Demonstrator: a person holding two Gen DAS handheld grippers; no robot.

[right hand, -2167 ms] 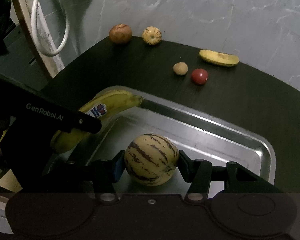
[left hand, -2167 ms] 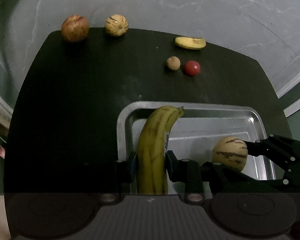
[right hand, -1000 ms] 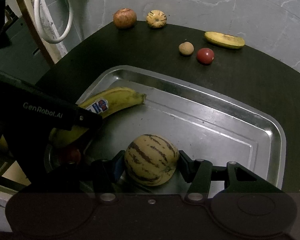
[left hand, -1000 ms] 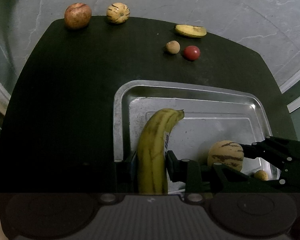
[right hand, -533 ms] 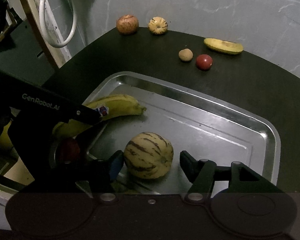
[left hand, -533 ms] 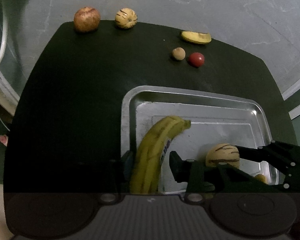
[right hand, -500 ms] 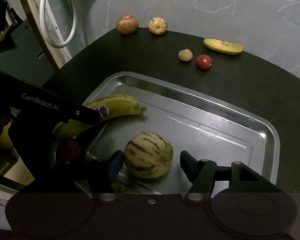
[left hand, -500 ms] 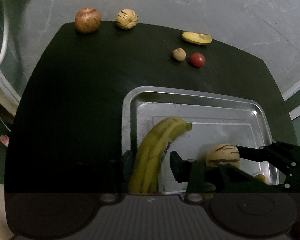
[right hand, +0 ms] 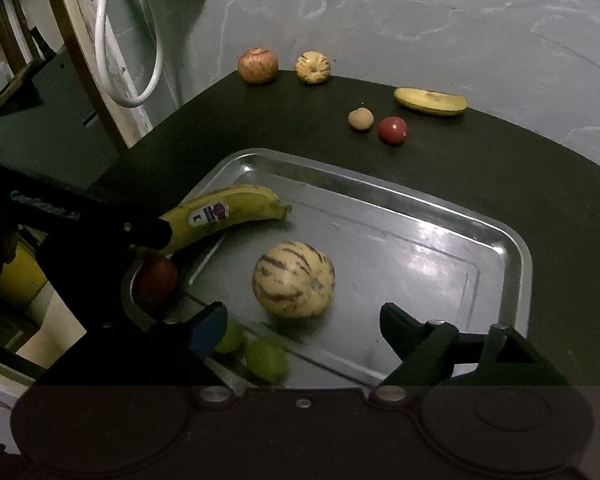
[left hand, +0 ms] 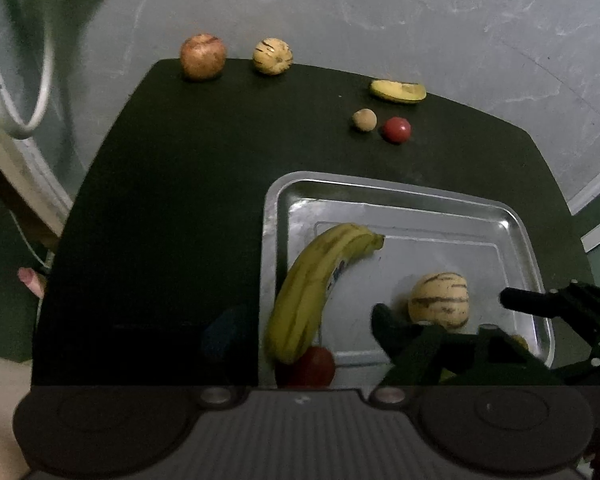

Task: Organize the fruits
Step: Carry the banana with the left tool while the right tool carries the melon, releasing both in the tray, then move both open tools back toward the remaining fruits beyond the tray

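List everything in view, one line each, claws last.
tray: 1, silver, on table
banana: 1, yellow, in tray, left side
striped melon: 1, cream, in tray
red fruit: 1, in tray under banana
green fruits: 2, tray's near edge
apple: 1, reddish, far table edge
small melon: 1, cream, beside apple
banana piece: 1, yellow, far edge
tan ball: 1, mid table
tomato: 1, red, beside tan ball
table: 1, dark
left claw: opening, around banana
right claw: opening, melon just beyond
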